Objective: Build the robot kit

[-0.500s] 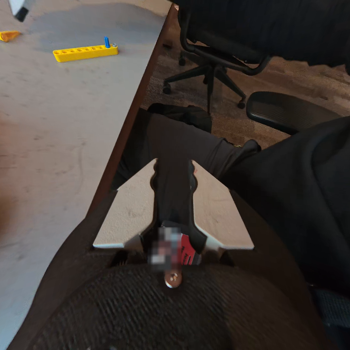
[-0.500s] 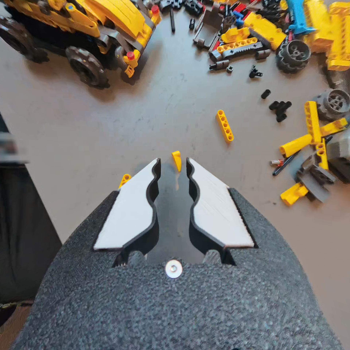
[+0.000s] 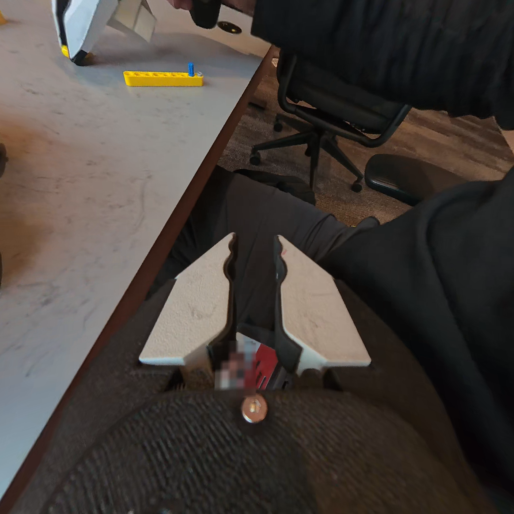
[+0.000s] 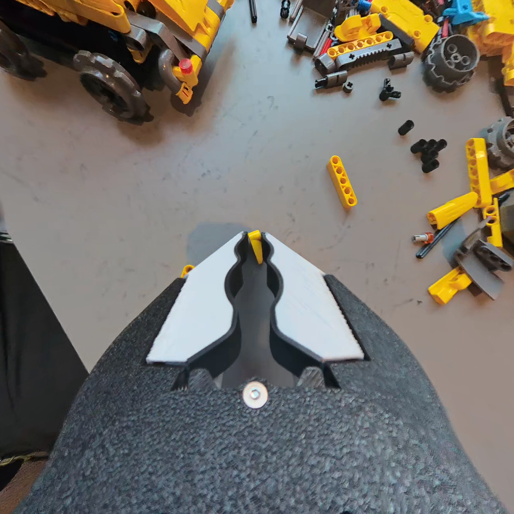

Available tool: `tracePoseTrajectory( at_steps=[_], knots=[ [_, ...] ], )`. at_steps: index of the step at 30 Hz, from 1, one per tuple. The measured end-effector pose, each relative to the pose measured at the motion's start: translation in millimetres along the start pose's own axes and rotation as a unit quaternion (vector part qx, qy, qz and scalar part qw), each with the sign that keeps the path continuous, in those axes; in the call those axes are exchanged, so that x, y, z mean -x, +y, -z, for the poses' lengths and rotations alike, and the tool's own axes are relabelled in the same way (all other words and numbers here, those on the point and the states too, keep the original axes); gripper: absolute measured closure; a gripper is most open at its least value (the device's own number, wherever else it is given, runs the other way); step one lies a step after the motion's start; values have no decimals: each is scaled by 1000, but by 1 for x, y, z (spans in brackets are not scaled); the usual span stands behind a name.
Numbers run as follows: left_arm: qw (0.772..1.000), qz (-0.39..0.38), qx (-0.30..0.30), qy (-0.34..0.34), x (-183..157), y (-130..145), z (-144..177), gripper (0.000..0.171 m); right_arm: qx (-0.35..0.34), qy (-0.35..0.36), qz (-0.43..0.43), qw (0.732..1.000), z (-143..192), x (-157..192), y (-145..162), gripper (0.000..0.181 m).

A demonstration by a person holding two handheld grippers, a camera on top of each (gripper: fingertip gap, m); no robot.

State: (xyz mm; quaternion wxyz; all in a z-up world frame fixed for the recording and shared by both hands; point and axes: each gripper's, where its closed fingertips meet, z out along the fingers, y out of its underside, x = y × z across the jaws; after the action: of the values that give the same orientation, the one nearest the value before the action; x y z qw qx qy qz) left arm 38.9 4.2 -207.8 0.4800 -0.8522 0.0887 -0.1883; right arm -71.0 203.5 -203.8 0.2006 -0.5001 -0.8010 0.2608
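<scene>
My right gripper (image 4: pixel 254 236) is shut on a small yellow curved piece (image 4: pixel 255 246), pinched upright between the fingertips just above the grey table (image 4: pixel 139 194). It also shows in the left wrist view (image 3: pixel 80 55), tips down at the table with yellow at the tips. My left gripper (image 3: pixel 255 239) is open and empty, held off the table's edge over a person's dark-clothed lap. A long yellow holed beam (image 3: pixel 163 78) with a blue pin (image 3: pixel 190 69) lies on the table beyond it.
A yellow toy vehicle with grey wheels (image 4: pixel 111 55) stands far left. A short yellow beam (image 4: pixel 342 182) lies right of centre. Several loose yellow, grey and black parts (image 4: pixel 459 208) pile up at the right. A black office chair (image 3: pixel 328 116) stands beyond the table edge.
My right gripper has moved forward and closed on the small yellow piece that lay just ahead of its tips. The left view has shifted, and now shows more of the right gripper.
</scene>
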Motion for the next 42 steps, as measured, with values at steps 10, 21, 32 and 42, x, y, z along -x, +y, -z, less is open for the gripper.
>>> tracePoseTrajectory(
  at_steps=[10,21,32,42],
  knots=[
    [1000,1,-9,7,1,-2,8,150,-39,73,34,996,26,17,-9,172],
    [998,17,-59,-13,7,-36,21,150,-131,177,145,965,77,70,-29,172],
    [986,91,-140,6,20,-107,10,150,-180,188,187,947,106,114,-31,172],
    [987,72,-131,66,19,-138,-1,154,-199,249,210,924,125,125,-29,172]
  ],
)
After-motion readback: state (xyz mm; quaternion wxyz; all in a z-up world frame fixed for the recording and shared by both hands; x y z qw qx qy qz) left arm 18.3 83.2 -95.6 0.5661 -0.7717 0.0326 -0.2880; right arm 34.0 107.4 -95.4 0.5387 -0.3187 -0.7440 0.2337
